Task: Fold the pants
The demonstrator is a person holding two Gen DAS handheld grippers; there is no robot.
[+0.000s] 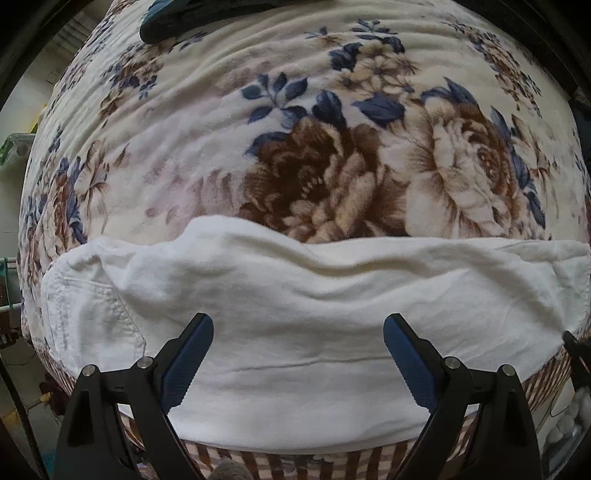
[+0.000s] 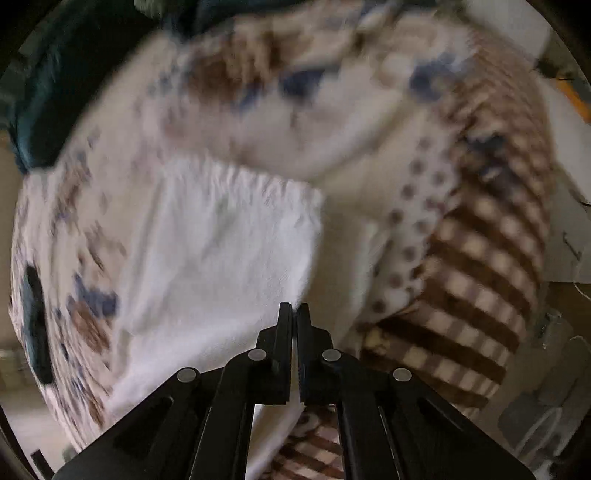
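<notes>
White pants (image 1: 295, 295) lie folded in a long band across a floral blanket (image 1: 295, 147) on a bed. A stitched pocket (image 1: 92, 299) shows at their left end. My left gripper (image 1: 298, 321) hangs straight above the band, open wide, its blue pads clear of the cloth. The right wrist view is blurred. There the pants (image 2: 221, 258) show a gathered waistband (image 2: 240, 173) at the top. My right gripper (image 2: 294, 306) is shut, and the pants' right edge runs down into its fingertips, so it looks pinched on that edge.
A dark green garment (image 1: 166, 22) lies at the blanket's far edge, also visible as dark cloth (image 2: 44, 110) at upper left. A brown checked border (image 2: 472, 258) drops off the bed's near side. Floor and furniture sit beyond the bed edges.
</notes>
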